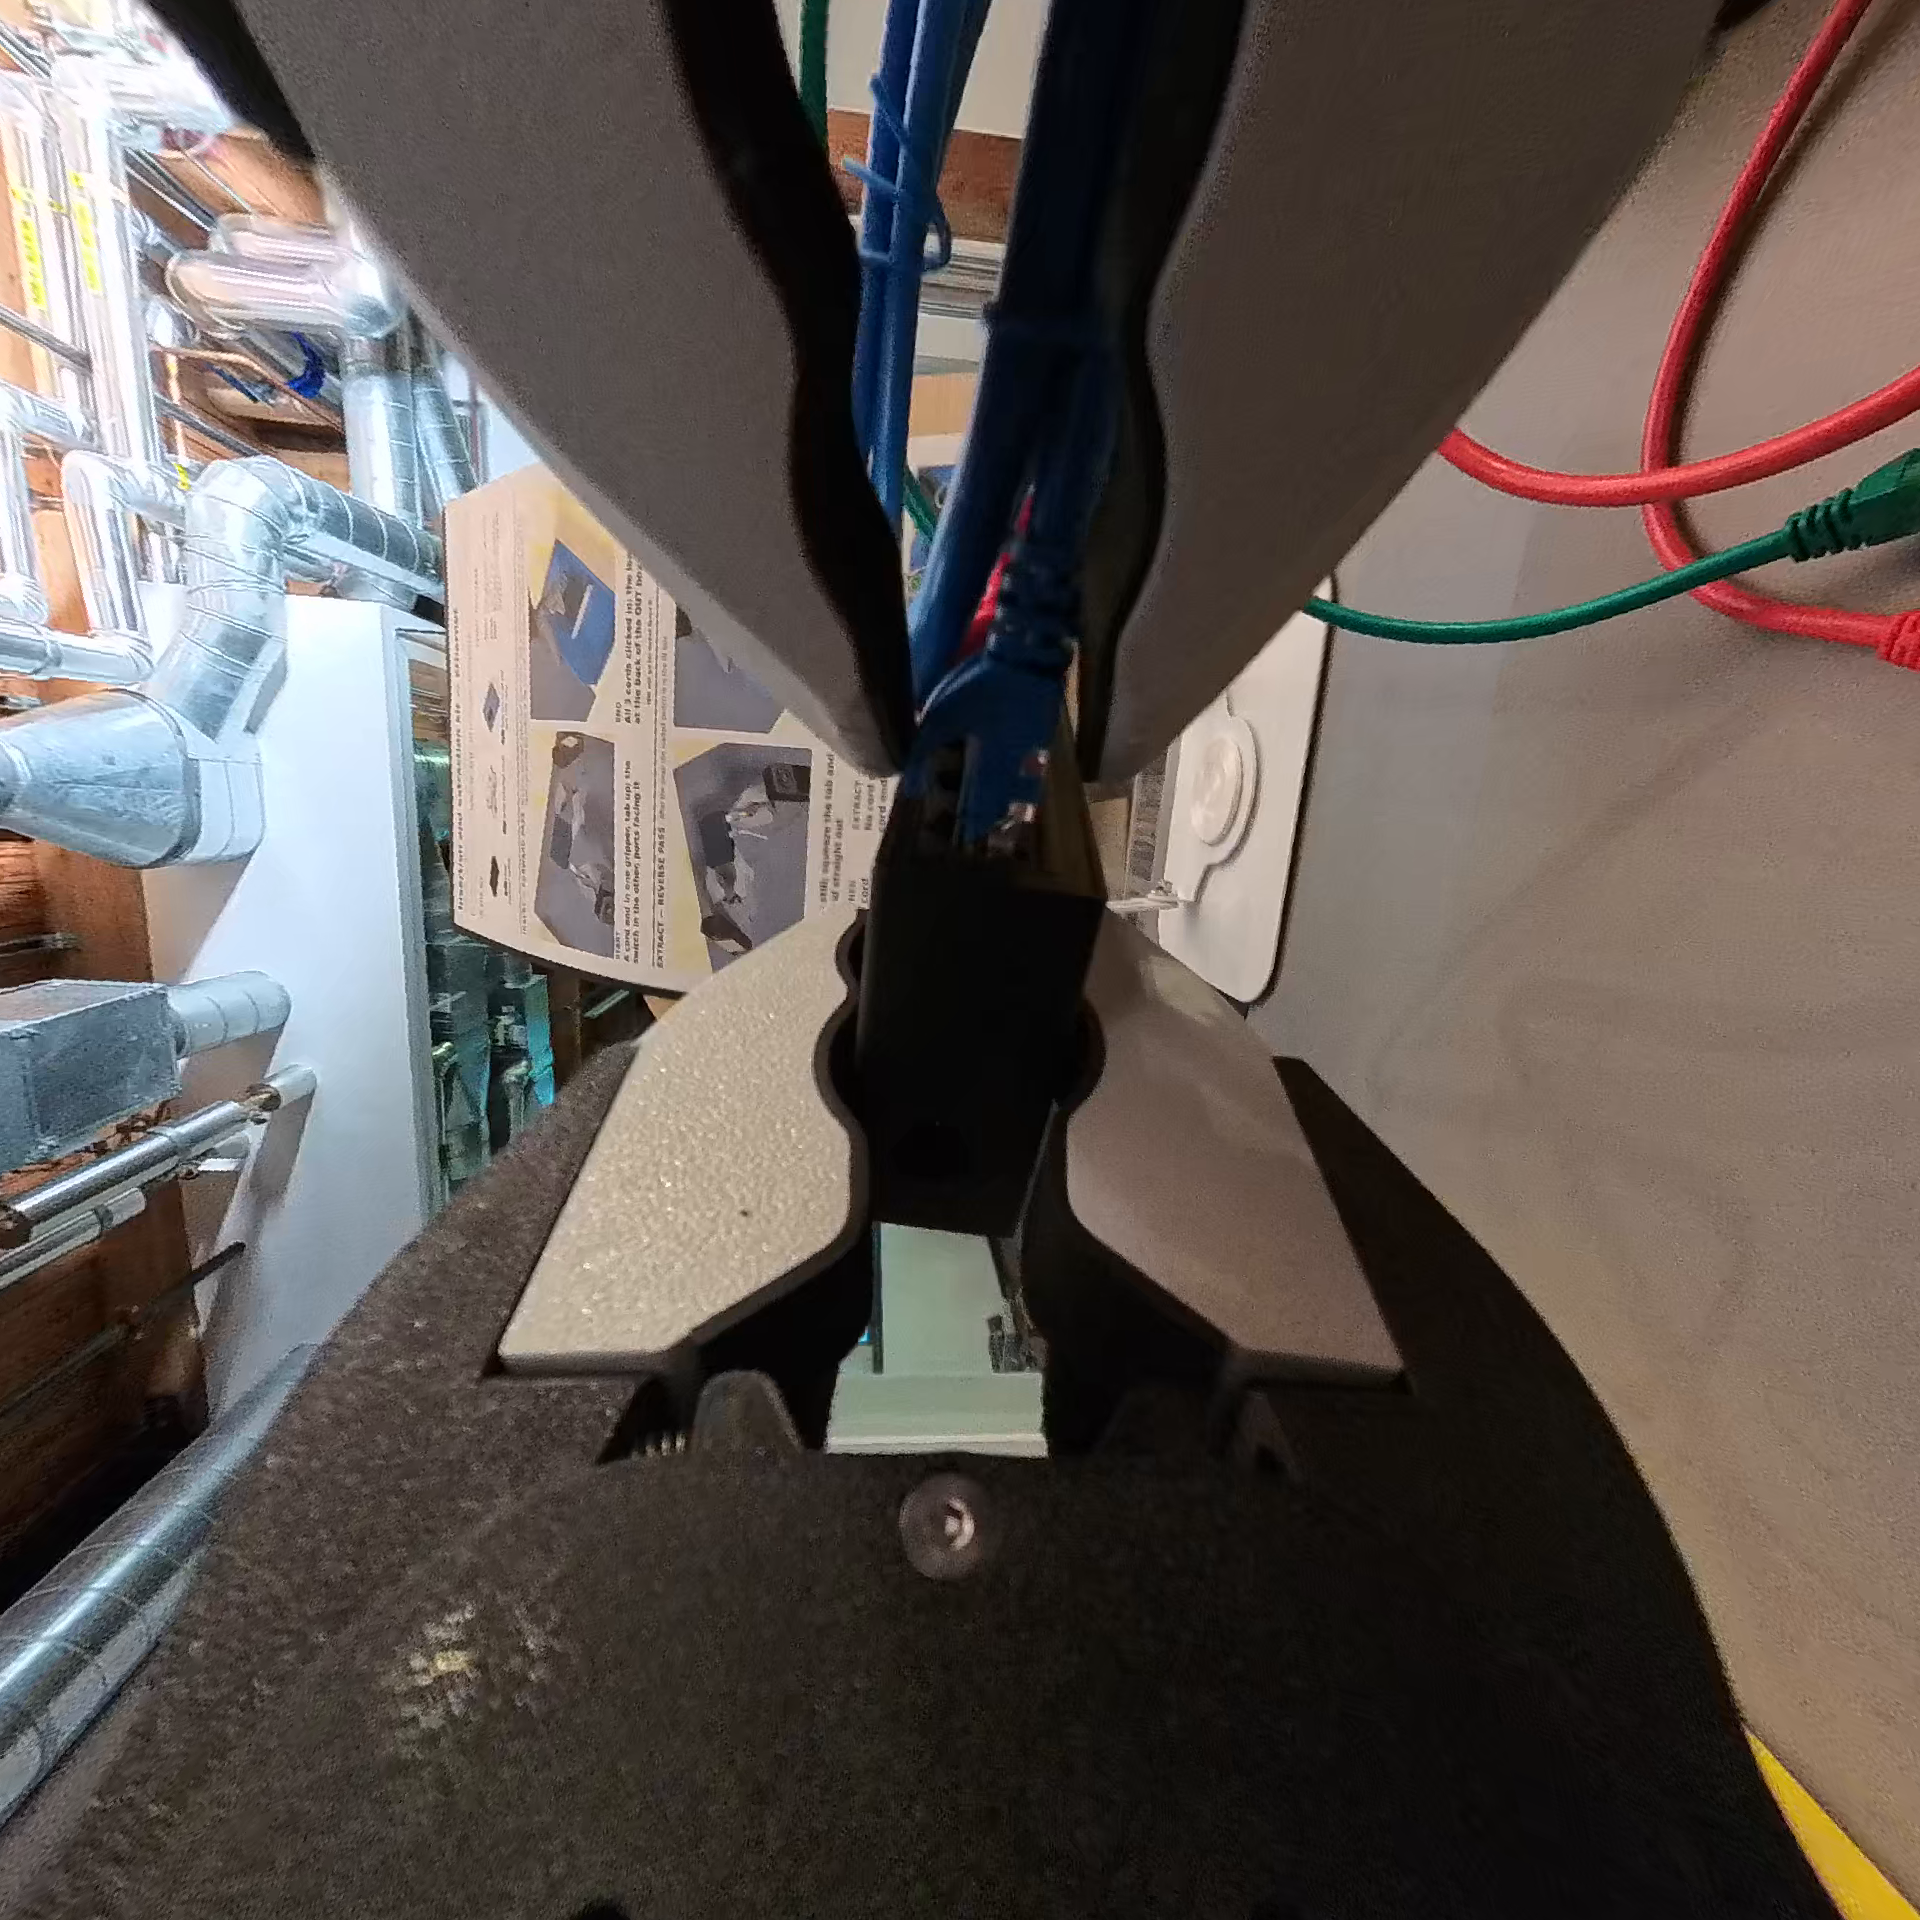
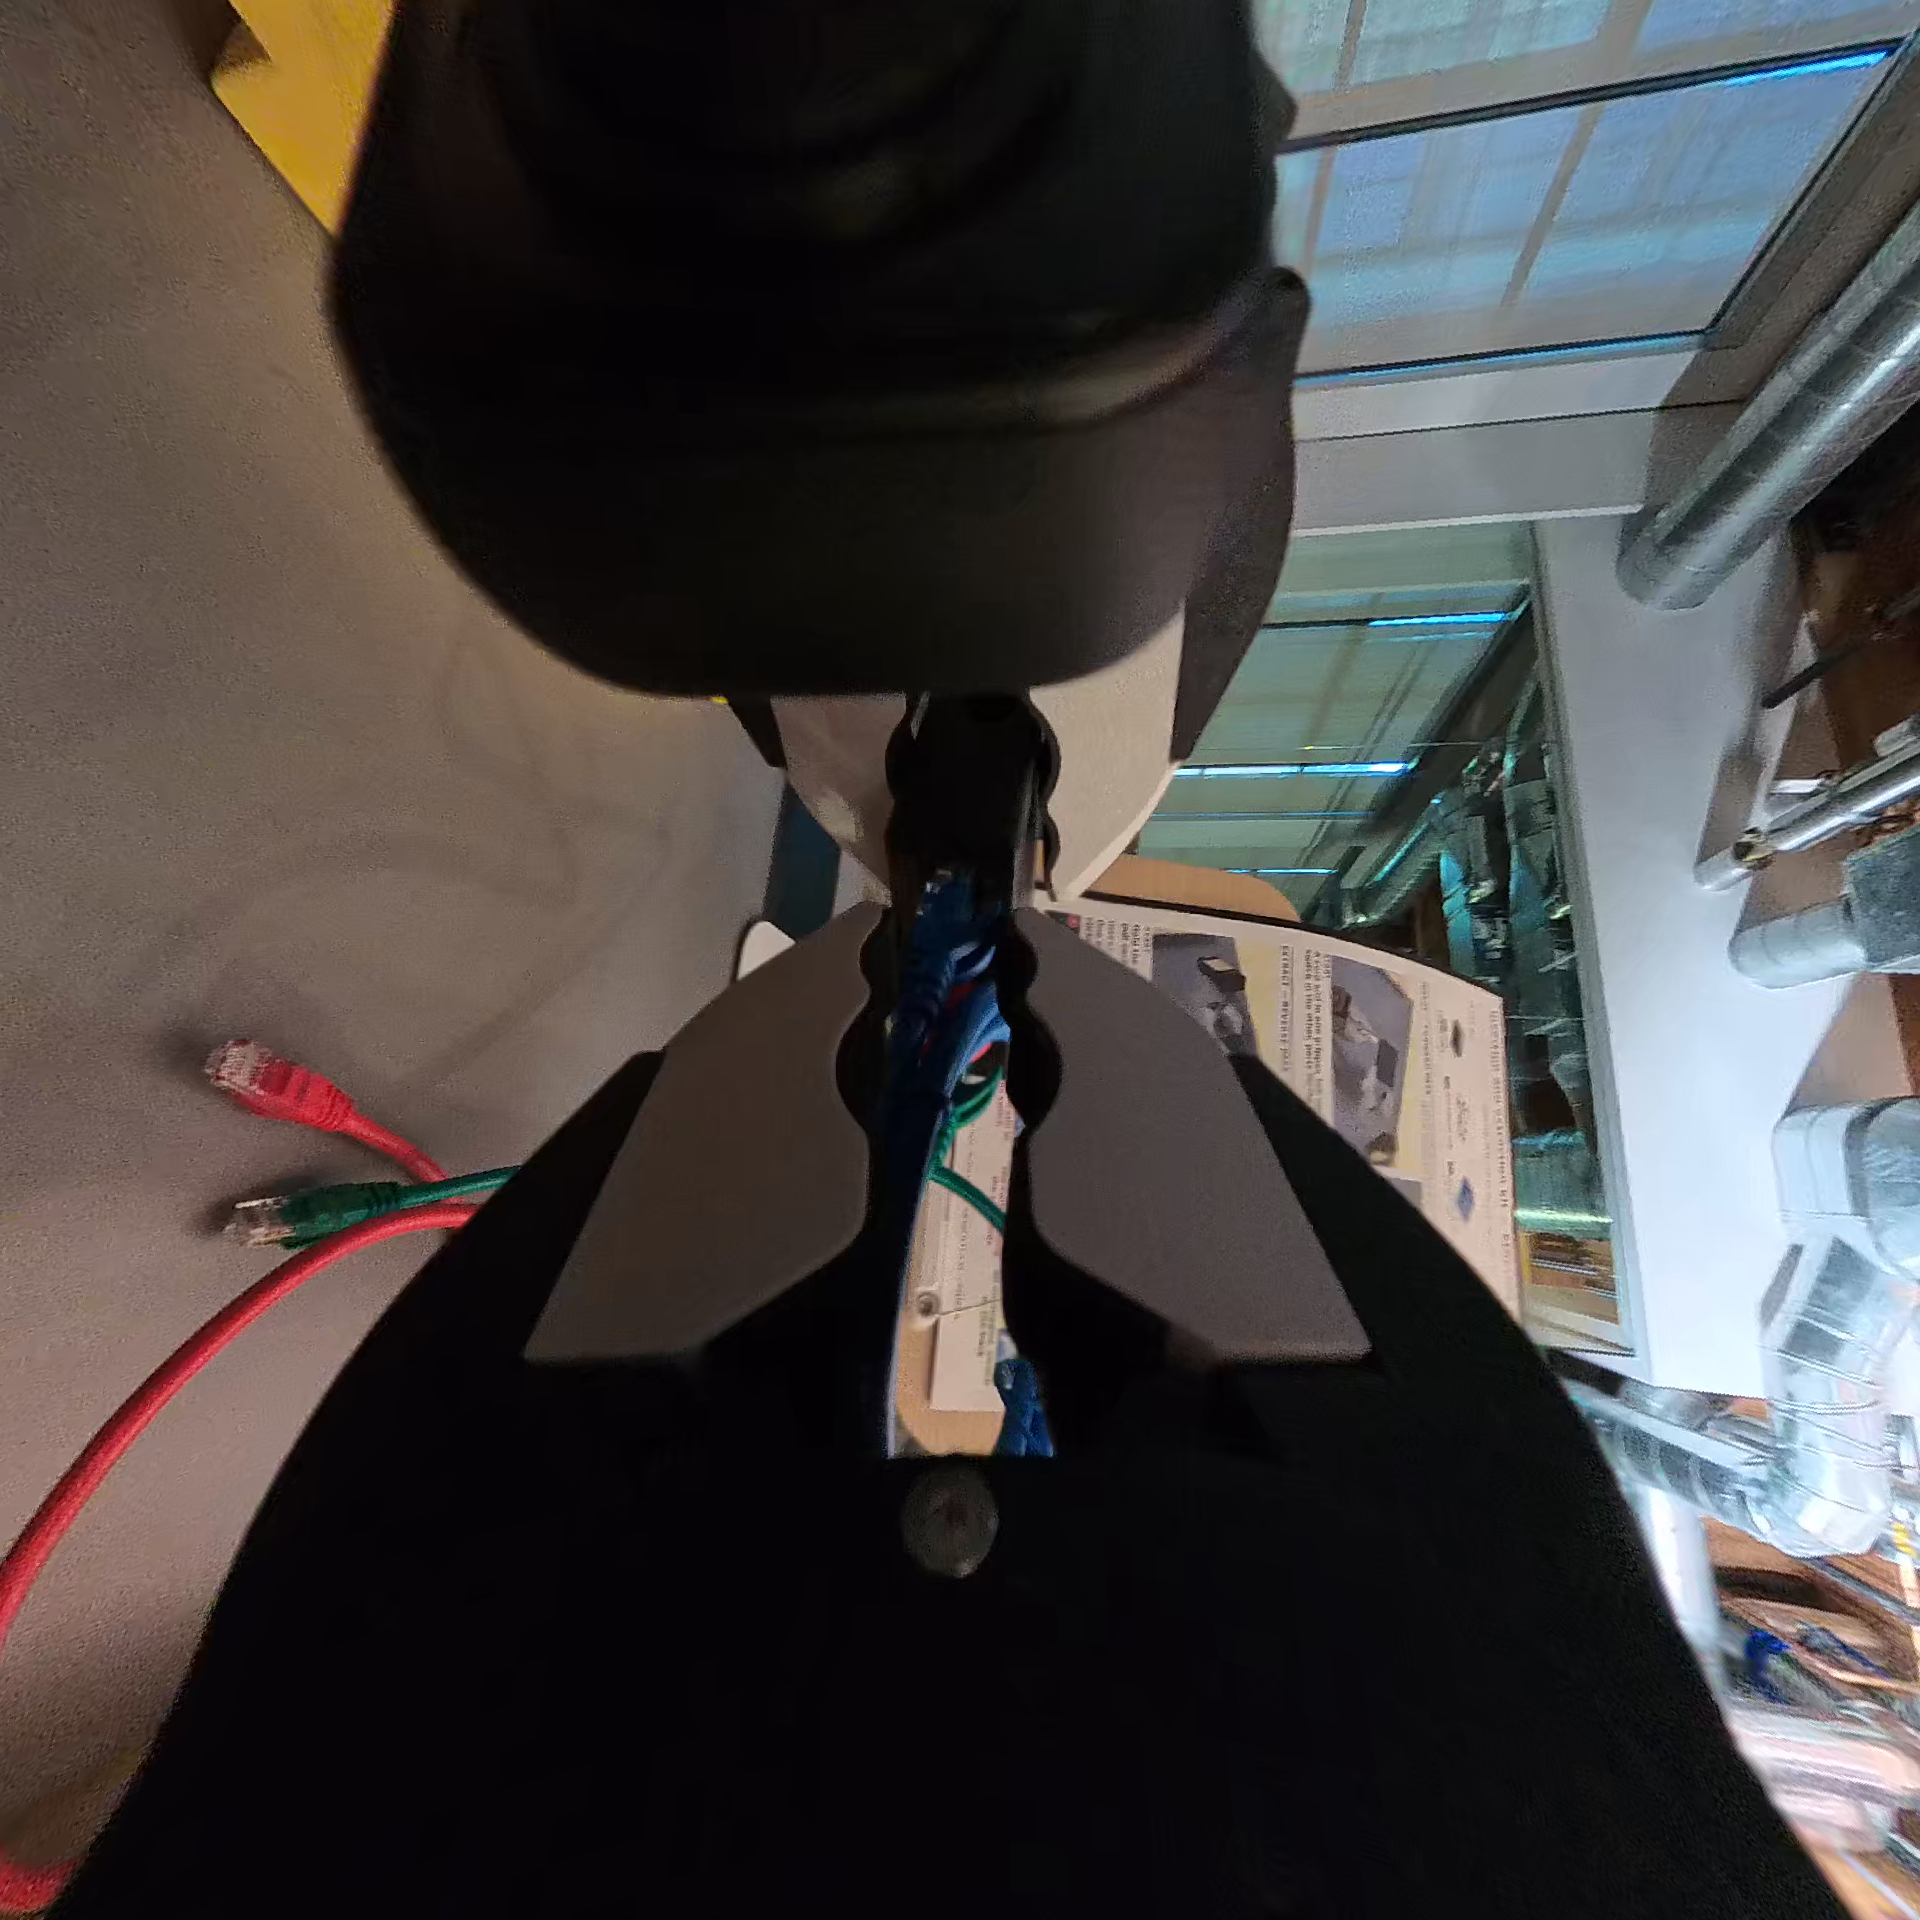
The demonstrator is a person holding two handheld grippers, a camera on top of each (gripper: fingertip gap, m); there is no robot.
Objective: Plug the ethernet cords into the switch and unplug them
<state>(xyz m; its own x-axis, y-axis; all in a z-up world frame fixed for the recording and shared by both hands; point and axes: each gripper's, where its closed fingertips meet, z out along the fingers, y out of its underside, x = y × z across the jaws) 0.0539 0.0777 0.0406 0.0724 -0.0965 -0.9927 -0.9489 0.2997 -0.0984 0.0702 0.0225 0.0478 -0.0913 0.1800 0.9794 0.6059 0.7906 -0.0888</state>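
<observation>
Left gripper [image 1: 977,914] clenched on the black switch [image 1: 977,1039], held up off the grey desk [image 1: 1558,935]. Facing it, right gripper [image 2: 948,935] clenched on the blue ethernet cord [image 2: 940,977], its plug [image 1: 992,758] seated in a switch port. Loose on the desk: red cord [image 2: 281,1091] and green cord [image 2: 332,1210], plugs free, beside each other. Instruction sheet [image 1: 644,727] propped behind.

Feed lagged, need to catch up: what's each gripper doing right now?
Left gripper: shut on the black switch.
Right gripper: shut on the blue cord, its plug at the switch.
</observation>
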